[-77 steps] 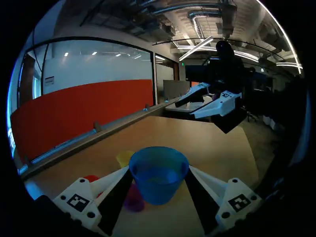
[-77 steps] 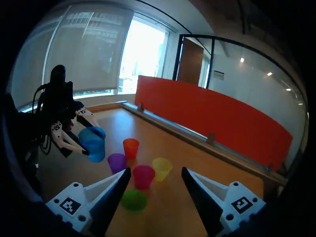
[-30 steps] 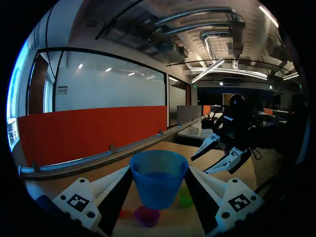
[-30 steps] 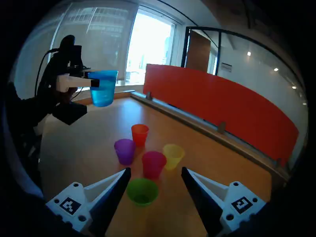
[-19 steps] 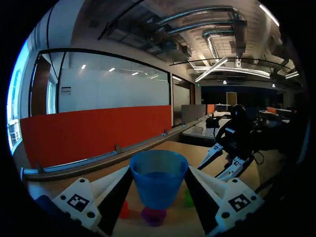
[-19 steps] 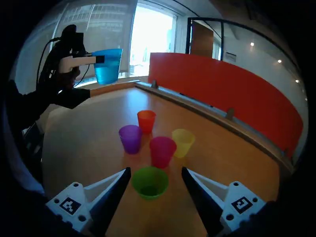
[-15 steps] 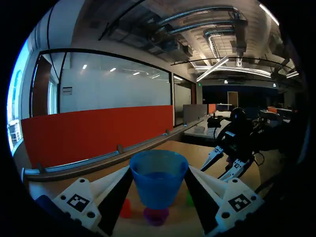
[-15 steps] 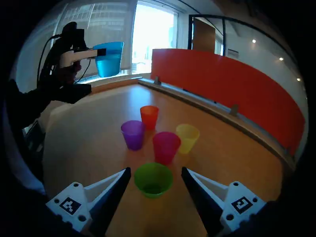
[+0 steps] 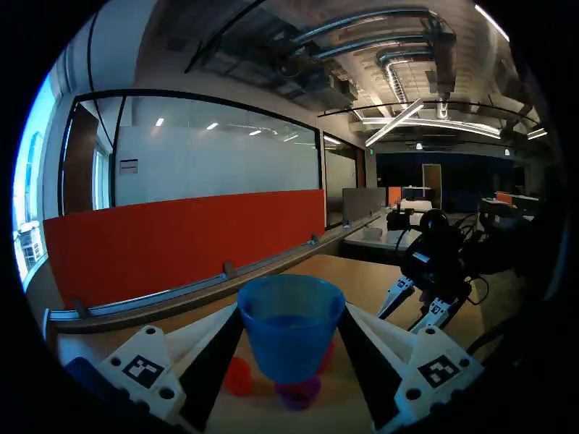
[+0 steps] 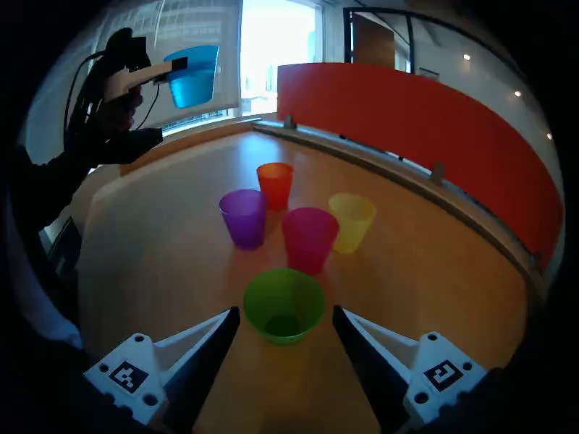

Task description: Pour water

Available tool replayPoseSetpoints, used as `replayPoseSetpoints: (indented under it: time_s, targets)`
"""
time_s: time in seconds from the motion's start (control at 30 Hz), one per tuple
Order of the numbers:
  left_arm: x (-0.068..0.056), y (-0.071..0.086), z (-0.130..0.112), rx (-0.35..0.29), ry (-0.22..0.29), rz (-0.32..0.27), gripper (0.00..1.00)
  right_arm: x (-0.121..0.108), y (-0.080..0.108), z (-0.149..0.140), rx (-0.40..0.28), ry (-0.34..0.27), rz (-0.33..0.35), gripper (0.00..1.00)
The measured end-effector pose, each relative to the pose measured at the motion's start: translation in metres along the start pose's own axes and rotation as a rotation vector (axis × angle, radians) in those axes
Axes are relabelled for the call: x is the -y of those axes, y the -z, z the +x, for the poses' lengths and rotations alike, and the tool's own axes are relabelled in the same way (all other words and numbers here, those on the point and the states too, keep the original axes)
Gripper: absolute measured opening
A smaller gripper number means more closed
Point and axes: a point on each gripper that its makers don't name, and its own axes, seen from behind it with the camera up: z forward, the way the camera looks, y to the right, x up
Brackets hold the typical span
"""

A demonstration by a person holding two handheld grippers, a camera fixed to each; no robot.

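- So, pouring hasn't begun (my reading); the table [image 10: 449, 304] looks dry.
- Left gripper [image 9: 289, 312] pinches the blue cup [image 9: 291, 333], upright with water inside, held aloft at 11 o'clock in the right gripper view.
- Right gripper [image 10: 284, 309], fingers spread, flanks the green cup [image 10: 284, 304] at 6 o'clock, apparently not touching; it looks empty.

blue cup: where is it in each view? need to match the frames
Left gripper view: blue cup at bottom centre, clamped between the fingers of the left gripper.
Right gripper view: blue cup at upper left, held high above the table.
Shared landmark: the red partition along the table's far edge.
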Motion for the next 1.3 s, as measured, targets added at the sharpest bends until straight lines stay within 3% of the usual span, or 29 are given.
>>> replayPoseSetpoints:
  time_s: [0.7, 1.03, 1.3]
  targets:
    - [0.011, -0.004, -0.009, 0.011, 0.006, 0.011, 0.86, 0.000, -0.038, -0.015, 0.035, 0.013, 0.016, 1.00]
    - [0.014, -0.005, -0.012, 0.015, 0.013, 0.015, 0.85, -0.002, -0.042, -0.015, 0.030, 0.005, 0.017, 0.91]
    - [0.016, -0.005, -0.014, 0.021, 0.012, 0.019, 0.85, -0.003, -0.036, -0.001, 0.002, -0.001, 0.017, 0.91]
